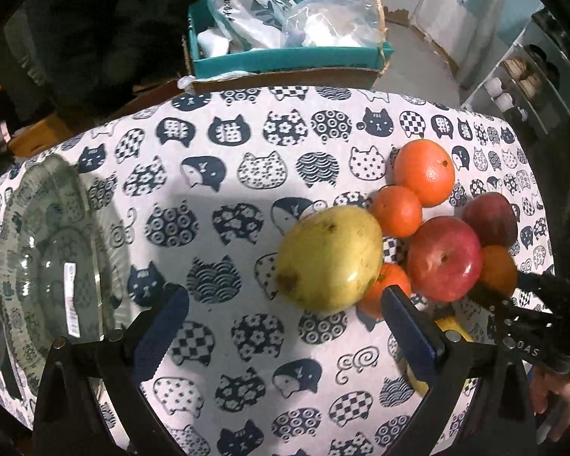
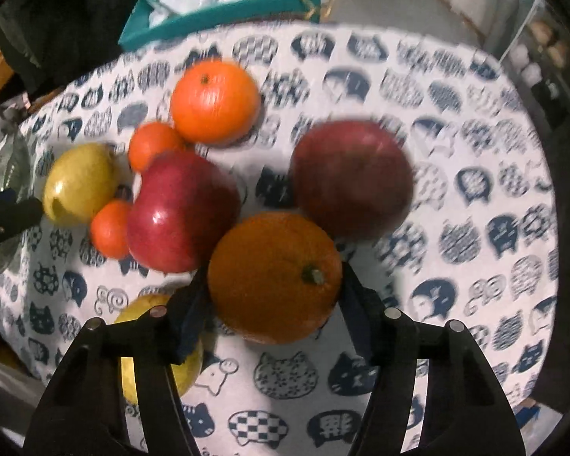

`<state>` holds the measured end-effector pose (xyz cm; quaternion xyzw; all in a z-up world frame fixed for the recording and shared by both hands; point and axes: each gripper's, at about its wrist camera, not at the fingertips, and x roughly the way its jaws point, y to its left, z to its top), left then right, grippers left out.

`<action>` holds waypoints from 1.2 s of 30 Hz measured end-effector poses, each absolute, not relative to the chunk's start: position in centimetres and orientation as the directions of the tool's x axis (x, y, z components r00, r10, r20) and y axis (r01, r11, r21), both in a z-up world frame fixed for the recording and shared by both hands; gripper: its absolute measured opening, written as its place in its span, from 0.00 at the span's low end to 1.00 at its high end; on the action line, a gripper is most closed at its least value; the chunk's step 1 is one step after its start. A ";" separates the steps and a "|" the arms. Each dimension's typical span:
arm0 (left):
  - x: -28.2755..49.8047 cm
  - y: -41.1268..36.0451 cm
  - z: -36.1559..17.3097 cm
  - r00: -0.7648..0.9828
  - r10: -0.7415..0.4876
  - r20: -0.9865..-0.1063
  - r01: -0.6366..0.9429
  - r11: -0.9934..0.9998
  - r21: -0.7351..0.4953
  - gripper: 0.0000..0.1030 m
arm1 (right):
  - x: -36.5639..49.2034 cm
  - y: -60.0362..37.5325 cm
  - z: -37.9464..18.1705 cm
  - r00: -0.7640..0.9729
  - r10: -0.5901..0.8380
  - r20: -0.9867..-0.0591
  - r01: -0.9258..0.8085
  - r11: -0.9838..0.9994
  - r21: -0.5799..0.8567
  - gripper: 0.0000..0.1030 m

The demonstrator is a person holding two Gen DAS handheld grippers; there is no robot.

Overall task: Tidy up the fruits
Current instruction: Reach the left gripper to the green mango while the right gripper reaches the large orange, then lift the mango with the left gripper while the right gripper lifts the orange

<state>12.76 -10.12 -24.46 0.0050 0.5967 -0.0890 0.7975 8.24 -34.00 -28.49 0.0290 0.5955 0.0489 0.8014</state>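
Right gripper [image 2: 273, 296]: clamped on the orange [image 2: 273, 277], apparently just off the cloth.
Left gripper [image 1: 285, 304]: fingers spread, empty.
Glass plate [image 1: 30, 205]: bare.
Remaining fruit [image 1: 328, 258]: unsorted on the tablecloth [image 1: 224, 174].

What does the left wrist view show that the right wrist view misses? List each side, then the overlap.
Left wrist only: the whole glass plate lying beside the open left gripper, and a shelf at the far right.

Right wrist only: the right gripper shut on a big orange, seen close, and a yellow fruit behind its left finger.

Both: the cat-print cloth, the green-yellow fruit, a red apple, the teal box.
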 end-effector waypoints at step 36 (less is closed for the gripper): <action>13.0 -11.8 -25.2 0.299 -0.146 -0.943 0.180 0.979 -0.095 0.70 | 9.5 -32.4 -23.4 0.442 0.077 -0.894 -0.078 0.996 0.047 0.62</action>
